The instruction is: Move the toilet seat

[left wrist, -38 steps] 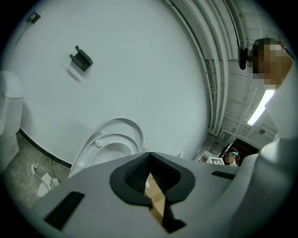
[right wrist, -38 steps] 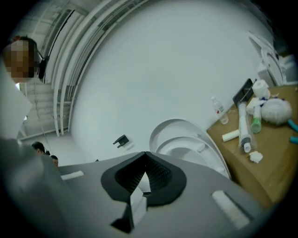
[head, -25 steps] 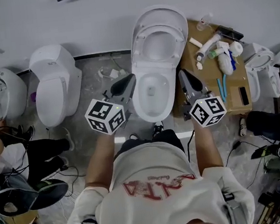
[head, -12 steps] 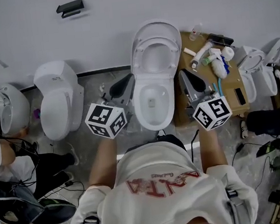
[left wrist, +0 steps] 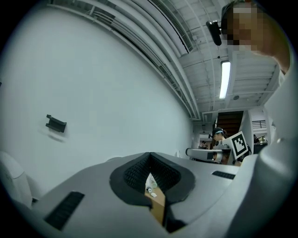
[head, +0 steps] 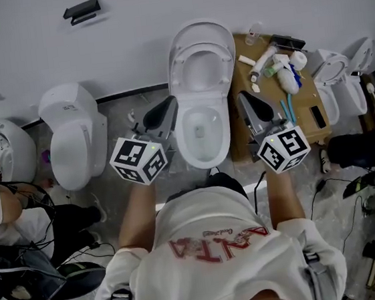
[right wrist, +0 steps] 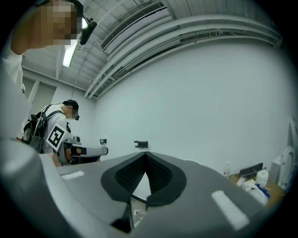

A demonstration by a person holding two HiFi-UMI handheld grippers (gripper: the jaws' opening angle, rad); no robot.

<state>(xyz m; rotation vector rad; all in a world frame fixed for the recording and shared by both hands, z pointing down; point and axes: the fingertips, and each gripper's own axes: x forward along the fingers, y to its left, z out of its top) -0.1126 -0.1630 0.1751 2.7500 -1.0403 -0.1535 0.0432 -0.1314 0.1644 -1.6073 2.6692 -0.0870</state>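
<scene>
White wall [head: 158,8] backs one raised toilet seat [head: 180,69]; left tool [head: 168,106], right tool [head: 244,100] clenched empty.

Glossy white toilet bowl [head: 205,161], smooth toilet seat [head: 182,69], matt brown cardboard [head: 308,117], ribbed black tool pads [left wrist: 133,175].

Wall [head: 158,15]: plain white, unbroken, with one small black bracket [head: 81,10] mounted high at the left. Dark skirting strip [head: 134,93] along its foot.
Floor [head: 326,184]: grey, mottled, crossed by loose black cables [head: 312,199].
Fixtures: two spare white toilets [head: 71,135] against the wall at the left, another [head: 339,92] at the far right.
Surface: flat brown board [head: 306,95] beside the wall, carrying bottles and tubes.
Ceiling [left wrist: 200,46]: white, exposed ducts and pipes; one lit tube light [left wrist: 225,79].
</scene>
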